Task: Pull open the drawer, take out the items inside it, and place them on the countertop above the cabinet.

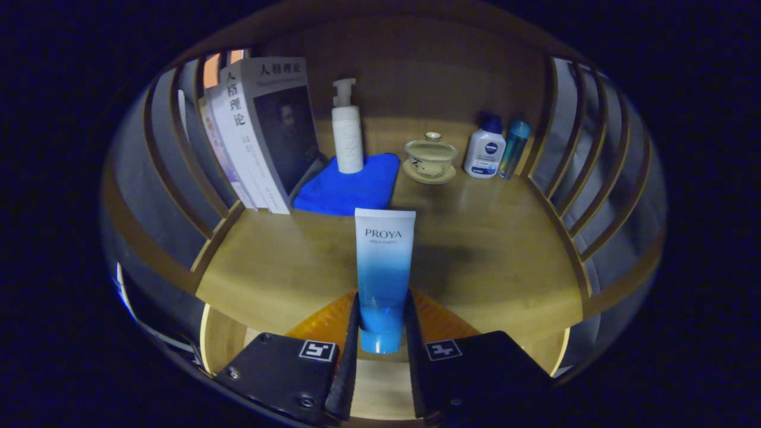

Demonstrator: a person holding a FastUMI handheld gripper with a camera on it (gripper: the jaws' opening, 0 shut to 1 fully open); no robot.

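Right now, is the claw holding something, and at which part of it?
Yes. The claw is shut on the blue-and-white cosmetic tube, both fingers pressing its lower, cap end, while the flat crimped end points away toward the blue cloth.

Your gripper (381, 324) holds a white-to-blue gradient plastic cosmetic tube (383, 270) between both fingers, cap end nearest you, flat crimped end pointing ahead over the light wooden countertop (493, 249) just beyond.

— Where's the tube (383, 270)?
— Upright, clamped between the gripper (381, 333) fingers, before the cloth (351, 187).
— And behind?
— Pump bottle (347, 128) on the cloth, books (261, 137) left, lidded cup (430, 157) right.
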